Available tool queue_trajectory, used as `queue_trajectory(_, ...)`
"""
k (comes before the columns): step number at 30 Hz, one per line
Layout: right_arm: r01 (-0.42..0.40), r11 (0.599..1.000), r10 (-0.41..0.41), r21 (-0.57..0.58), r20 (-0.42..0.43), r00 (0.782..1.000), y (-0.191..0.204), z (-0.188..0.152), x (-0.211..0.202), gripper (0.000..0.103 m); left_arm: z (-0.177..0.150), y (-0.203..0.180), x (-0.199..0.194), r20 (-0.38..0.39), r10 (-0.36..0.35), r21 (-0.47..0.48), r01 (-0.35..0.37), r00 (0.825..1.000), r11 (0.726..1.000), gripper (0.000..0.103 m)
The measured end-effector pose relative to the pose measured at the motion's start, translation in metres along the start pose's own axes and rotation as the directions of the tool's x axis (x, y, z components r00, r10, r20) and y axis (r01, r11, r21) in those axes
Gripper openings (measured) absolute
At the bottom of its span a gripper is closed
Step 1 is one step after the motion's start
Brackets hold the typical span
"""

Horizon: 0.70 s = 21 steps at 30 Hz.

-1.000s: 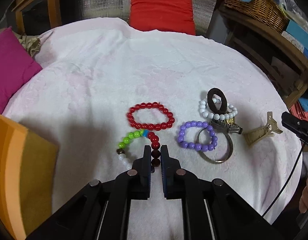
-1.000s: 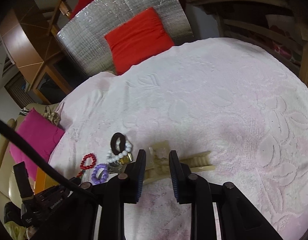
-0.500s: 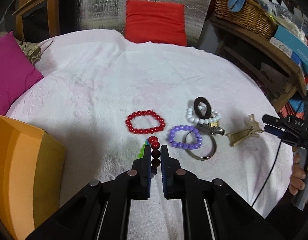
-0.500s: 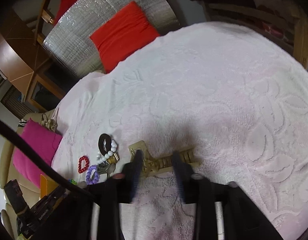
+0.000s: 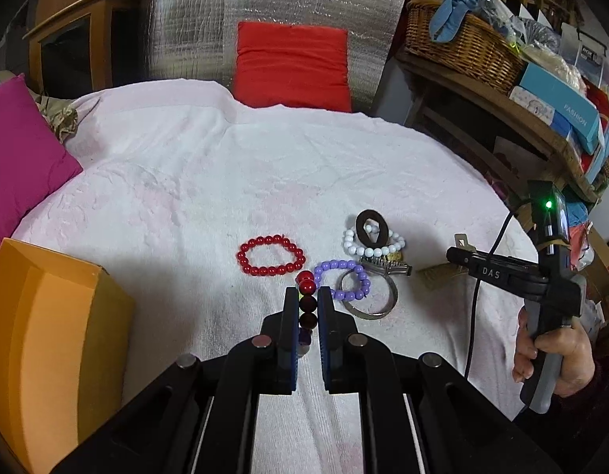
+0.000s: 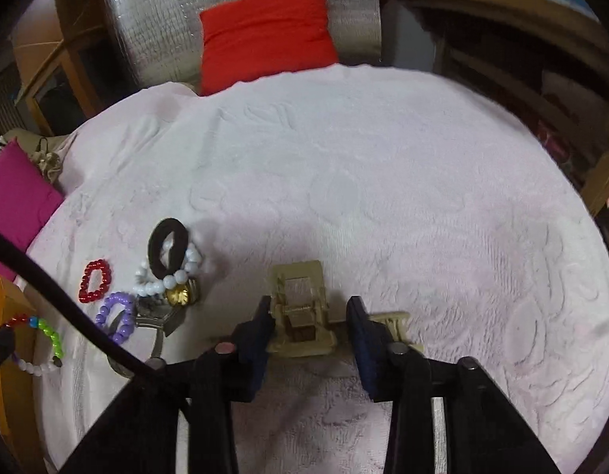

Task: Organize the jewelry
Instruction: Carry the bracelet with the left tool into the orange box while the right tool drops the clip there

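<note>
Left tongs (image 5: 307, 303) pinch a multicolored bead bracelet (image 5: 307, 296), lifted beside the orange box (image 5: 47, 328). Right tongs (image 6: 310, 316) are spread around the hair claw (image 6: 300, 312). Other bracelets remain on the desk (image 5: 186, 197), unsorted.

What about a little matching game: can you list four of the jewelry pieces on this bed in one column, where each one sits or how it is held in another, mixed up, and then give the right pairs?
Things:
1. multicolored bracelet
2. tan hair claw
3. black hair tie
4. red bracelet

Places:
A. lying alone, flat on the blanket
B. between the open fingers of the right gripper
C. resting on the white bead bracelet
D. pinched in the left gripper

Pairs: 1-D, 2-B, 3-C, 4-A
</note>
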State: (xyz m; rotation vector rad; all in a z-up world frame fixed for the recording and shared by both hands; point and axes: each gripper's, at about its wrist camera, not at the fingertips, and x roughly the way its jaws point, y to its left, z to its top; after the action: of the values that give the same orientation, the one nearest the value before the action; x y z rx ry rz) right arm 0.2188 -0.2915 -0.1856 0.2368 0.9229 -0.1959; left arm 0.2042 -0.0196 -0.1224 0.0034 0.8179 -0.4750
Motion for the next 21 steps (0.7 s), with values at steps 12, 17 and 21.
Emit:
queue_trajectory(12,-0.197,0.980,0.197,-0.020,0.203,0.959,0.034,-0.011,-0.074,0.028,-0.018,0.048,-0.129,0.206,0.166,-0.124,-0.143,0.964,0.982,0.009)
queue_trajectory(17,-0.360,0.919,0.386,-0.160,0.182,0.904,0.119,-0.014,-0.104,0.028,-0.054,0.102,-0.182,0.142,0.376,-0.186,-0.349,0.916,0.919,0.009)
queue_trajectory(21,-0.500,0.834,0.529,-0.235,0.081,0.845,0.211,-0.018,-0.121,0.028,-0.090,0.149,-0.195,0.049,0.457,-0.257,-0.431,0.888,0.865,0.009)
